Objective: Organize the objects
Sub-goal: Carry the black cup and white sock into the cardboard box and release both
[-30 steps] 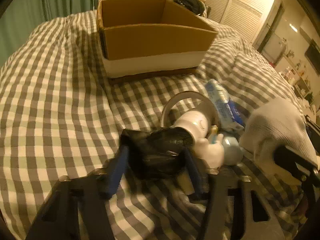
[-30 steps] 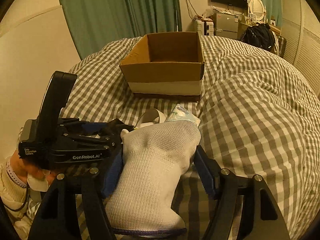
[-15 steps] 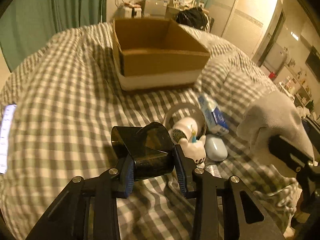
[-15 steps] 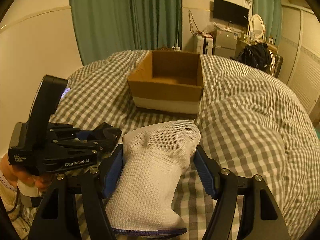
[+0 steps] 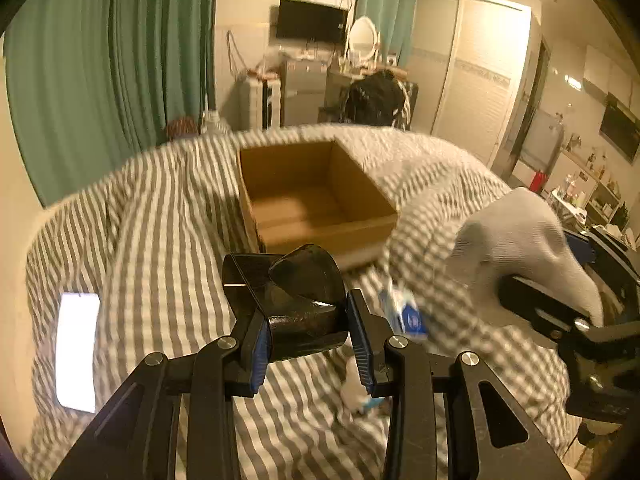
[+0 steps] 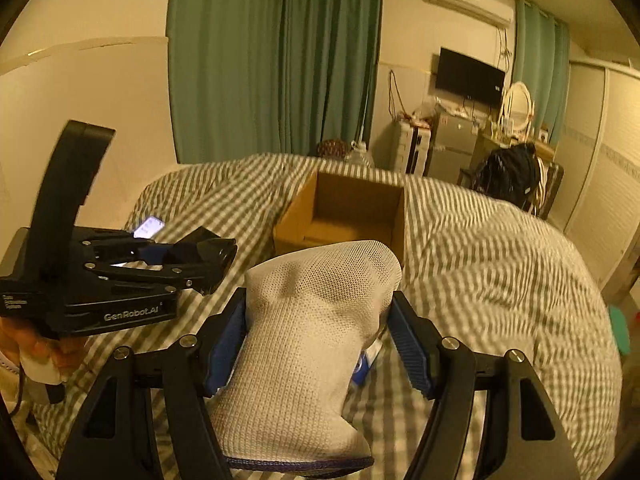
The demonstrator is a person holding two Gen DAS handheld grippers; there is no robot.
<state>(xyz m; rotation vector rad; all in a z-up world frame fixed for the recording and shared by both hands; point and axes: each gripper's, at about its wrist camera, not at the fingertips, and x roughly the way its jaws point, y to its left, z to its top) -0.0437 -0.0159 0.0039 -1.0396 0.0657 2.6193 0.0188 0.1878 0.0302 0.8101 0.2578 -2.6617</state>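
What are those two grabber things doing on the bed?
A person is tidying up. The left gripper is shut on a black bag roll, and the right gripper is shut on a white sock. Both are held above the checked blanket, facing an empty cardboard box.

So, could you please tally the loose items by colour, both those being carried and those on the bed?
Black: 1, the black roll in the left hand-held gripper.
White: 2, the white glove in the right hand-held gripper, and a blurred white object.
Blue-and-white: 1, the packet.
Total: 4.
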